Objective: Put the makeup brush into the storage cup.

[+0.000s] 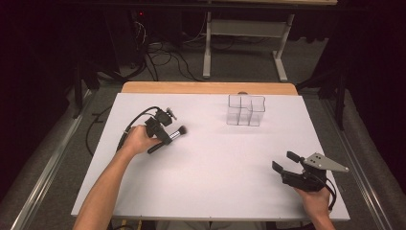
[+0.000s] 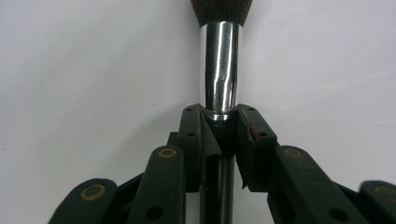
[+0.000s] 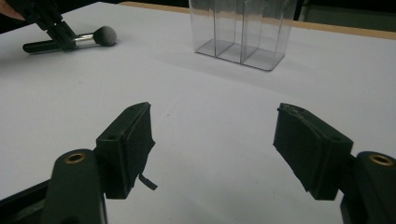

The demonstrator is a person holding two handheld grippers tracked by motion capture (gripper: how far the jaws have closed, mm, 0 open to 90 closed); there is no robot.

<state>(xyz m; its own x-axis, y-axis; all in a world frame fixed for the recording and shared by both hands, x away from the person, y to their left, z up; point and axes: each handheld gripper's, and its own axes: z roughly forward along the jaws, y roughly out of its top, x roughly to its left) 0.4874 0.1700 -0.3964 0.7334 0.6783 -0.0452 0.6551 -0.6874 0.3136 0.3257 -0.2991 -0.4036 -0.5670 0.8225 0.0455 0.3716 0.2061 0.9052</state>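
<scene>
A makeup brush with a black handle, silver ferrule and dark bristles lies on the white table at the left. My left gripper is shut on it where handle meets ferrule. In the right gripper view the brush lies at the far left under that gripper. A clear plastic organizer with several compartments stands upright at the back centre, also in the right gripper view. My right gripper hovers near the front right, open, with nothing between its pads.
The white table top spans most of the high view, with a wooden edge behind it. Cables and a table frame lie on the floor beyond. Metal rails run along both sides.
</scene>
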